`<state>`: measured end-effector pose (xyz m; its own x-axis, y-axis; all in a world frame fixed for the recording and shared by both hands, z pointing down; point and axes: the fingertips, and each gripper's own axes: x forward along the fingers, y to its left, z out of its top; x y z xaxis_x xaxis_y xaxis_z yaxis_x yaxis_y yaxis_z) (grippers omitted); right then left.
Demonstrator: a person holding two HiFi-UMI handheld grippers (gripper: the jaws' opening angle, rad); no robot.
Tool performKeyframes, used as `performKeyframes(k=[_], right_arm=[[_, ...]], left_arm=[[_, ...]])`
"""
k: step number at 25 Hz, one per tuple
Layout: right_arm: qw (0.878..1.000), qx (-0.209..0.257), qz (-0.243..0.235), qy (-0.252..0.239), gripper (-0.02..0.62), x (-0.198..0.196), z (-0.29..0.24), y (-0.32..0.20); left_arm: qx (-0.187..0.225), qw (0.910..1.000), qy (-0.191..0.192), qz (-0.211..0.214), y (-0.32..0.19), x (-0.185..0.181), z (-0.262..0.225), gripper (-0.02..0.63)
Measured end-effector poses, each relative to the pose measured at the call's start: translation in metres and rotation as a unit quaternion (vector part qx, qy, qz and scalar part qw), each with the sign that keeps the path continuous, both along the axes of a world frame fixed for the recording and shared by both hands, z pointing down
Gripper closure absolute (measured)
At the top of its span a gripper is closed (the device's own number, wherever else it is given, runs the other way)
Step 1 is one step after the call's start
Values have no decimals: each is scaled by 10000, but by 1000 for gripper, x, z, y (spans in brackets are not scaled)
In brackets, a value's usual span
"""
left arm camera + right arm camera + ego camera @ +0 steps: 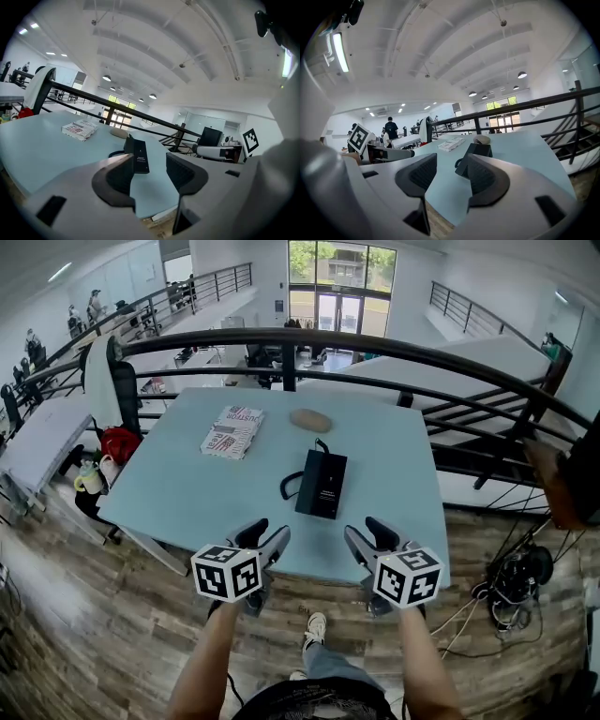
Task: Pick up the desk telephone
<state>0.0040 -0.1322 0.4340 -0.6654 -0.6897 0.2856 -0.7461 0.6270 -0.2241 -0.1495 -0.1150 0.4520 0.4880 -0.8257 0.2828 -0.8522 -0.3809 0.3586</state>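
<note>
The black desk telephone (322,484) lies flat in the middle of the pale blue table (178,488), its coiled cord curling off its left side. My left gripper (265,535) hovers at the table's near edge, just left of the phone and short of it, jaws open with nothing between them. My right gripper (369,535) hovers at the same edge to the phone's right, also open and empty. In the left gripper view the telephone (138,154) shows beyond the left gripper (149,174). In the right gripper view the telephone (479,150) shows past the right gripper (452,176).
A stack of printed booklets (232,431) and a tan rounded object (310,420) lie at the table's far side. A black metal railing (375,345) runs behind the table. A chair with a red bag (118,442) stands at the left; cables (514,579) lie on the wooden floor at the right.
</note>
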Motion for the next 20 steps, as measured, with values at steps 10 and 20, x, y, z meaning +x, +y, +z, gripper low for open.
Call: performKeyframes(k=[10,20], right_arm=[[9988,-468,-60,-140,379,-10,32,-87],[9921,-1202,-223,-271,351,-16,80,-165]], left_arm=[[-422,9985,70,356,-92,2,27,407],[-1018,9928,217,598,-186,7,65,385]])
